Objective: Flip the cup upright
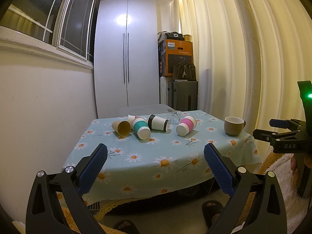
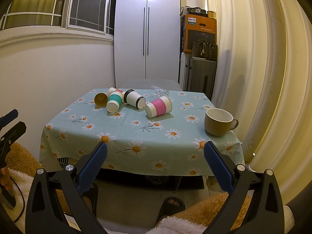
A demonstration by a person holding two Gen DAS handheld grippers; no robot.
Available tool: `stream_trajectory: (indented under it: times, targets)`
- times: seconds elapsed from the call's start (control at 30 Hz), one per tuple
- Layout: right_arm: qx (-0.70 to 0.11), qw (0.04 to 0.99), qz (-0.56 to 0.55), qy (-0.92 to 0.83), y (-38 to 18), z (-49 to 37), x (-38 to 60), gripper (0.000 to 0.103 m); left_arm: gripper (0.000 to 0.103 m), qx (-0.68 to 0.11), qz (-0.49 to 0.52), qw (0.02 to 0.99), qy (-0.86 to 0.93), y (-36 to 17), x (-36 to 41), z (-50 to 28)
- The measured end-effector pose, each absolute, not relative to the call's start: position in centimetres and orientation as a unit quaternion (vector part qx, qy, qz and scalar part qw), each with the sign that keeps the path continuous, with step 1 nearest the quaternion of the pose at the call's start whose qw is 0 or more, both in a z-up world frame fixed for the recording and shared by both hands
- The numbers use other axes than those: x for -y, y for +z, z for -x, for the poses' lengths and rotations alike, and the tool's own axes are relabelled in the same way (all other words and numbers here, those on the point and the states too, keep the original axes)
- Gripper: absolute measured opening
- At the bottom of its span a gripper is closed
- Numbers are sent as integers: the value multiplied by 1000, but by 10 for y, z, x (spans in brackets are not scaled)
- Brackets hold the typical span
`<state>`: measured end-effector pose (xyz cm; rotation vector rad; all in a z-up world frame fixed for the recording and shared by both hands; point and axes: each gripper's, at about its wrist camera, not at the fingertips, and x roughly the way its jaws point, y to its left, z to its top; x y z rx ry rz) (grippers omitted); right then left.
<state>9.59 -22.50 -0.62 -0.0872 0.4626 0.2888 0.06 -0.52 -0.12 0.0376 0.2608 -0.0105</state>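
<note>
An orange box [image 2: 200,32] by the curtain says PHILIPS, and only the left view shows DAS written on the right gripper [image 1: 280,134]. Paper cups lie on their sides on the bench [image 2: 136,136] with its daisy cloth: a brown cup [image 2: 101,99], teal cup [image 2: 115,102], black cup [image 2: 134,98] and pink cup [image 2: 159,109], while a mug [image 2: 219,123] stands up near the right edge. Both grippers, the left gripper [image 1: 155,165] too, hang in front of the bench with fingers [image 2: 93,163] wide apart and holding nothing.

The left black two-finger tool with blue ribbed pads [image 1: 155,156] is held level, its jaws spread wide and empty. The right black tool with matching blue pads [image 2: 155,155] sits beside it, equally wide apart, gripping nothing.
</note>
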Motion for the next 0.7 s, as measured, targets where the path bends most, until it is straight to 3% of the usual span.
stream_trajectory:
  times: [0.7]
  targets:
    - [-254, 953, 57, 157, -13, -100, 216, 98, 97, -161, 20, 987, -9, 4, -8, -13]
